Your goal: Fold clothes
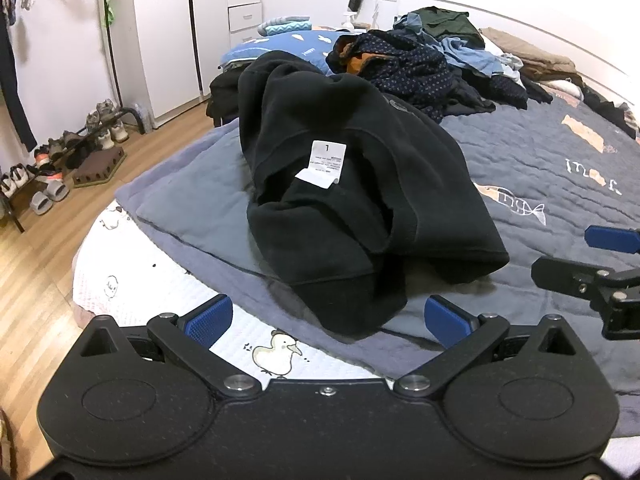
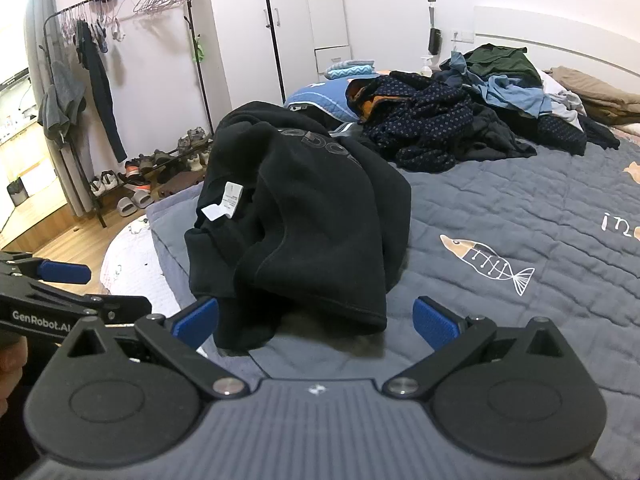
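Note:
A crumpled black fleece garment (image 1: 352,184) (image 2: 312,216) lies heaped on the grey quilt (image 1: 540,168) (image 2: 500,208), its white care label (image 1: 322,162) (image 2: 226,200) showing. My left gripper (image 1: 328,320) is open just short of the garment's near hem, nothing between its blue pads (image 1: 208,320). My right gripper (image 2: 316,320) is open too, close to the near hem, holding nothing. Each gripper shows at the edge of the other's view: the right gripper (image 1: 600,256) and the left gripper (image 2: 60,280).
A pile of mixed clothes (image 1: 432,60) (image 2: 472,112) lies further back on the bed, beside a blue pillow (image 1: 280,46). The white chick-print sheet (image 1: 160,280) hangs at the bed's near left edge. A shoe rack (image 1: 60,160), a clothes rail (image 2: 100,60) and white wardrobes (image 2: 280,20) stand left.

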Motion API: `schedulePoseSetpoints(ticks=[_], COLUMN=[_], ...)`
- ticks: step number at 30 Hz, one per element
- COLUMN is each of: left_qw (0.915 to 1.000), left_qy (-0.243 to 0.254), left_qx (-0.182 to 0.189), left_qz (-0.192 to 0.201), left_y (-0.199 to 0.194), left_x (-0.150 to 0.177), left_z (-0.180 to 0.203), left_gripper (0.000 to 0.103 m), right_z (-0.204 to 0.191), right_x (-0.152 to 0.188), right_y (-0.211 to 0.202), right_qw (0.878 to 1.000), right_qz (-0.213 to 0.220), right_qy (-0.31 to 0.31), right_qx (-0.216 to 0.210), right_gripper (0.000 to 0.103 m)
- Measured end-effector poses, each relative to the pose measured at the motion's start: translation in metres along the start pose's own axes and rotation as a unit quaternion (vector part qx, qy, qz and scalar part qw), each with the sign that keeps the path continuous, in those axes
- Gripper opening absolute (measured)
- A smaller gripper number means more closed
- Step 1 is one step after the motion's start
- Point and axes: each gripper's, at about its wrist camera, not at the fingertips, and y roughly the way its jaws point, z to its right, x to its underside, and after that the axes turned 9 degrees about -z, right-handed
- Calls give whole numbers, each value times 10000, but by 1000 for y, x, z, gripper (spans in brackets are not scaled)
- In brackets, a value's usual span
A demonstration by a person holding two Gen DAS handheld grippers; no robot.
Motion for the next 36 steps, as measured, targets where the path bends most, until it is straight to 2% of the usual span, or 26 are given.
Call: schedulePoseSetpoints(ticks=[4,14,28,36], left_qw=[9998,9998,9997,9997], left_qy=[141,135,1,7], left_qx=[-106,-175,243,196], left_qz=[91,19,51,111], left_y=[-7,-3,-3,-4], left_x=[3,-1,-2,-1], left_z=[4,7,0,1], left_gripper=[103,103,103,103], right_z=[4,2,0,0], right_x=[0,0,1,0], right_y=[1,-1,1,0], right_qw=[10000,10000,10000,10000], right_qz=[-5,-10,-2,-7], right_qy=[20,6,6,4], right_qx=[-11,3,10,8], right_gripper=[103,103,103,103])
